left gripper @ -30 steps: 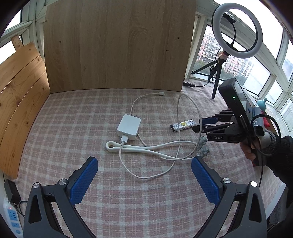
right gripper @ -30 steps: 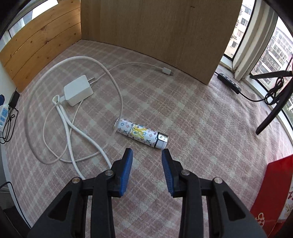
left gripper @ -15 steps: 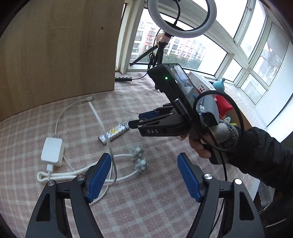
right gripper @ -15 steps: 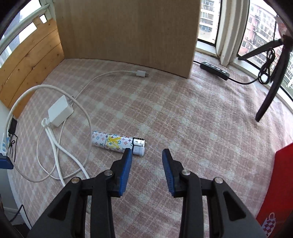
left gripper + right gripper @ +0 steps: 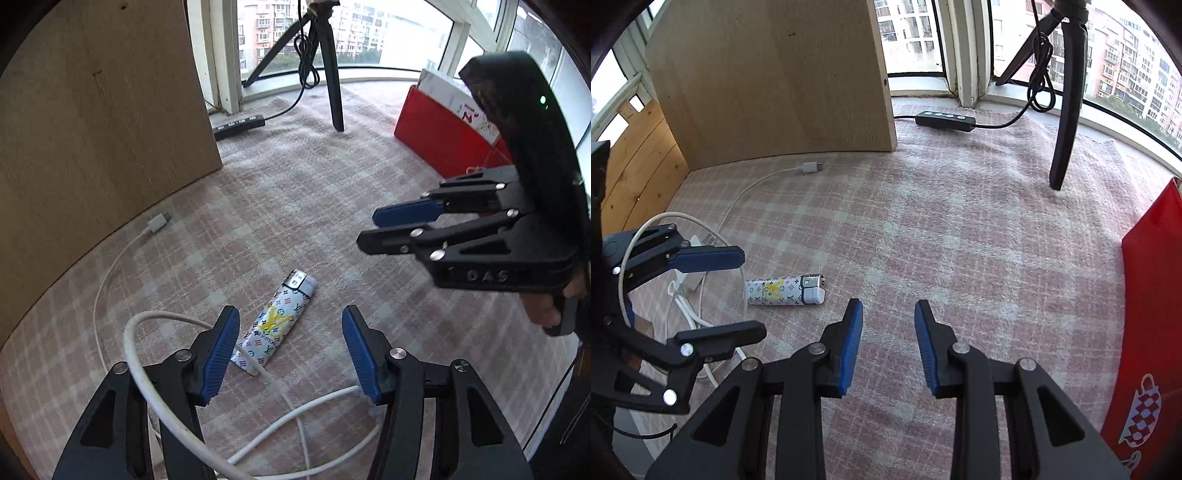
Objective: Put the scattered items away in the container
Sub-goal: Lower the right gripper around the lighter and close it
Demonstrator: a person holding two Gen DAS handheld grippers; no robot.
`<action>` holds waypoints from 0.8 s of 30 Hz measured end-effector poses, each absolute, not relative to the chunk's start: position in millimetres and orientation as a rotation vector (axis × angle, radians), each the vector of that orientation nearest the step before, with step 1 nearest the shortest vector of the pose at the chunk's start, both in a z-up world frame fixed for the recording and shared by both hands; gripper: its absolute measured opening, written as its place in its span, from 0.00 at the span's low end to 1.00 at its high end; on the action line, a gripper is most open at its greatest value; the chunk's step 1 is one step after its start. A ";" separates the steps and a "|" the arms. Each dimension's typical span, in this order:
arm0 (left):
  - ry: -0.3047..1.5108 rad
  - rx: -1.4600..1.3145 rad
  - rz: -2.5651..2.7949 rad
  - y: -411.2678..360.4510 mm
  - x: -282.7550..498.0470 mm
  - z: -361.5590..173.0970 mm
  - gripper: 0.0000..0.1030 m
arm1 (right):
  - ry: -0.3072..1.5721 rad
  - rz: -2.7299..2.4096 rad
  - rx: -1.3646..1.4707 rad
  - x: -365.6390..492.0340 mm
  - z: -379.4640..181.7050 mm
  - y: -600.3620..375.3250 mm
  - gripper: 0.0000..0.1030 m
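Observation:
A patterned white lighter (image 5: 275, 328) lies on the checked cloth, its silver cap pointing away from me. My left gripper (image 5: 290, 354) hovers over its near end, jaws closing, and the pads (image 5: 221, 354) do not touch it. A white charger cable (image 5: 147, 369) loops across the left finger and over the lighter's near end. From the right wrist, the left gripper (image 5: 753, 294) straddles the lighter (image 5: 783, 291), with the charger (image 5: 689, 280) half hidden behind it. My right gripper (image 5: 888, 347) stands to the right of the lighter, jaws narrowing with nothing between them. The red container (image 5: 1145, 332) is at far right.
A tall wooden board (image 5: 92, 129) stands upright at the back left. A black tripod leg (image 5: 1067, 110) and an inline switch box (image 5: 943, 120) with its cord sit near the window. The cable's plug end (image 5: 812, 168) lies by the board. The red container (image 5: 443, 147) stands behind the right gripper (image 5: 369, 229).
My left gripper swung right and down from the charger to over the lighter, and its jaws narrowed. The right gripper drifted right, away from the lighter, toward the red container.

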State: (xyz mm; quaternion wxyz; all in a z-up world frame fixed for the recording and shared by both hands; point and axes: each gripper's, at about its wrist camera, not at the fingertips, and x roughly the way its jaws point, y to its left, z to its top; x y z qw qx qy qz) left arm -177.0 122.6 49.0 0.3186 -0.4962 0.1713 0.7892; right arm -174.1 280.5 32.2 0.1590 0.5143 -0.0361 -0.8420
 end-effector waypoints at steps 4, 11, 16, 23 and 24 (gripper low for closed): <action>0.562 -1.277 2.000 126.6 -179.7 45.1 0.51 | -0.142 -2.389 1.474 -173.1 29.1 283.4 0.29; 0.694 -1.170 1.898 143.7 -168.4 67.7 0.43 | -0.183 -2.383 1.459 -173.2 28.6 285.3 0.29; 0.753 -1.211 1.841 157.5 -174.1 48.6 0.44 | -0.233 -2.400 1.449 -170.6 32.3 298.9 0.29; 0.781 -1.258 1.827 162.0 -184.2 36.8 0.42 | -0.233 -2.391 1.458 -166.8 31.6 305.4 0.29; 0.786 -1.269 1.818 160.7 -183.9 35.0 0.42 | -0.234 -2.387 1.454 -166.6 31.9 304.8 0.29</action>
